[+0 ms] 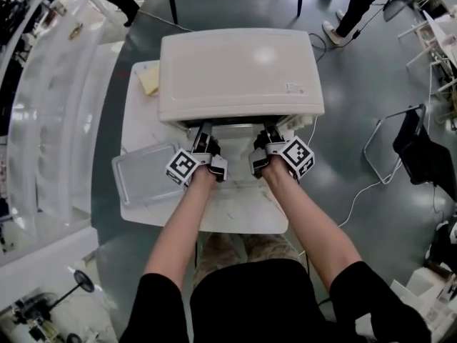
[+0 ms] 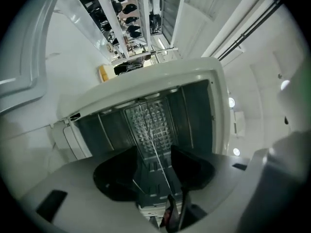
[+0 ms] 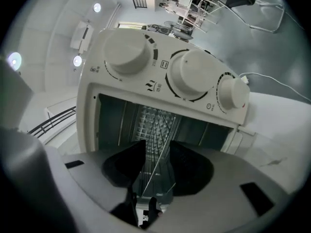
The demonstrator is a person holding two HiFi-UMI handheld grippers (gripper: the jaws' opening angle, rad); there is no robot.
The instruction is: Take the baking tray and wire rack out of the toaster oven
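Both claws are up at the open mouth of the toaster oven (image 1: 239,73), side by side, each carried at the end of a bare forearm. The left claw (image 1: 205,136) has its two dark jaws spread, and in the left gripper view the thin wires of the wire rack (image 2: 154,139) run straight out of the cavity and pass between them. There is a gap on either side, so the left claw (image 2: 153,152) is not pinching anything. The right claw (image 1: 270,136) stands the same way. In the right gripper view its jaws are apart and the wire rack (image 3: 156,123) comes forward into the space between them without the pads pressing on it. So the rack is still inside the oven, directly ahead of both claws and reaching in between their jaws. Just above the right claw (image 3: 158,148) in that view sits the row of three round knobs (image 3: 194,74) on the oven's control panel. The baking tray (image 1: 143,181) is already out and lies flat on the white desk (image 1: 246,220), close beside the left claw on its outer side.
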